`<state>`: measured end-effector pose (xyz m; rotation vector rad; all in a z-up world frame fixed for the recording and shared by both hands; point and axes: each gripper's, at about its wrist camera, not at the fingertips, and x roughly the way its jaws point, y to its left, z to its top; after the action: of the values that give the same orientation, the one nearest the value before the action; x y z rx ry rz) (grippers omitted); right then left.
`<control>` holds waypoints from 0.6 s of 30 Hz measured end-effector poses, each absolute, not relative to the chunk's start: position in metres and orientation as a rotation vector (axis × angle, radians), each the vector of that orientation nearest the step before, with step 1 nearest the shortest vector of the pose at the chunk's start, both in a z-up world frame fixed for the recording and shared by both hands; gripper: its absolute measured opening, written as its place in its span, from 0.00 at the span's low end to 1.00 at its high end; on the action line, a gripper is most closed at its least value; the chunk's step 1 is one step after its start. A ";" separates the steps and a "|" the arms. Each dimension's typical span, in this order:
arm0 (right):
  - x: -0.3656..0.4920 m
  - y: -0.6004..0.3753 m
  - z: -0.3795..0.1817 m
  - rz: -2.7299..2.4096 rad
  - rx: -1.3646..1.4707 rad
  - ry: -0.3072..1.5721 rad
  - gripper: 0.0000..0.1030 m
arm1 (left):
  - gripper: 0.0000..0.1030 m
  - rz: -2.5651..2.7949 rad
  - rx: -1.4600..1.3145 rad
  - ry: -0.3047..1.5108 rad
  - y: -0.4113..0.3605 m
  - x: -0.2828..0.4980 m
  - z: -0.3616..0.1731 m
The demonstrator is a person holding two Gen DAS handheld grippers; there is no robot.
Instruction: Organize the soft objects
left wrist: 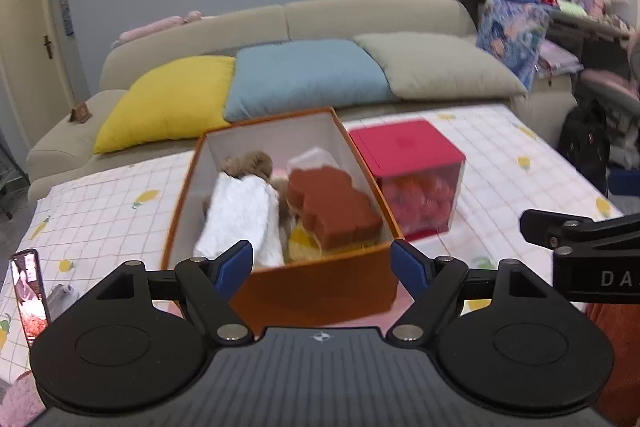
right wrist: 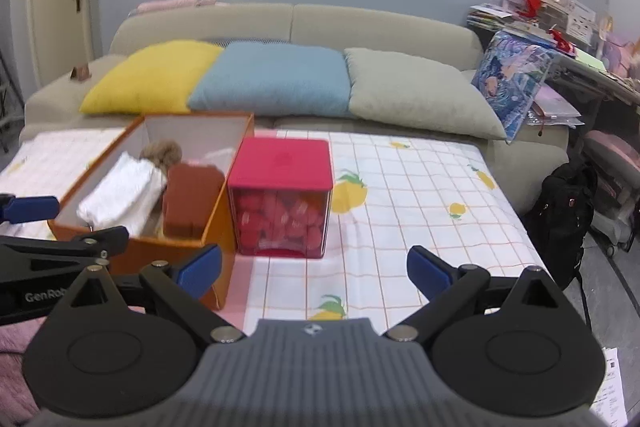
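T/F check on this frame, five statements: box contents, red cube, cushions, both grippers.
1. The orange box has no lid on and holds soft items. True: a white bundle and a brown bear-shaped piece lie inside.
2. The red-lidded cube stands to the left of the orange box. False: it stands by the box's right side.
3. The left gripper is shut on the white bundle. False: its jaws are open and empty, in front of the box.
4. The right gripper is open and holds nothing. True.
5. The blue cushion lies between the yellow cushion and the grey cushion. True.
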<state>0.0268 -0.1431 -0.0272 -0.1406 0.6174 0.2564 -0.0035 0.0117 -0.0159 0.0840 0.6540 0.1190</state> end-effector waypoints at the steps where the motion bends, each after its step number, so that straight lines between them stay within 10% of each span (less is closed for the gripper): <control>1: 0.028 -0.144 -0.030 0.258 -0.134 0.627 0.94 | 0.89 0.115 0.092 0.662 0.010 -0.003 -0.018; 18: 0.036 -0.158 -0.038 0.216 -0.069 0.665 0.94 | 0.89 0.079 0.105 0.691 0.004 -0.004 -0.020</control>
<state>0.0362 -0.1580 -0.0379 -0.0692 0.6654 0.2164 -0.0036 0.0043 -0.0199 0.1047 0.6909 0.0790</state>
